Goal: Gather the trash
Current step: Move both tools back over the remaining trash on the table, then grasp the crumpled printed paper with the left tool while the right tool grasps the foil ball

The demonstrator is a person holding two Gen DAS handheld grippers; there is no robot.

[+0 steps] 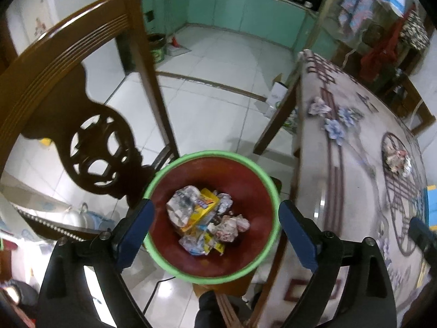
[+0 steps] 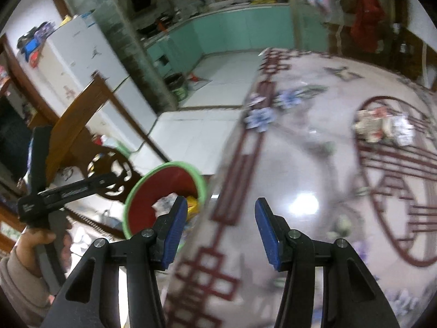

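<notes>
A red trash bin with a green rim (image 1: 269, 180) stands on the floor beside the table and holds several crumpled wrappers (image 1: 204, 218). My left gripper (image 1: 215, 232) is open and empty right above the bin. The bin (image 2: 142, 210) also shows at the left of the right wrist view. My right gripper (image 2: 221, 229) is open and empty over the table's edge. A crumpled wad of trash (image 2: 382, 125) lies on the table ahead to the right; it also shows in the left wrist view (image 1: 396, 160). A small crumpled paper (image 1: 319, 108) lies near the table's far edge.
A carved wooden chair (image 1: 82, 125) stands close to the left of the bin. The patterned table (image 2: 314, 164) fills the right side. White tiled floor (image 1: 213, 104) lies beyond, with a dark bucket (image 1: 157, 46) and green cabinets at the back.
</notes>
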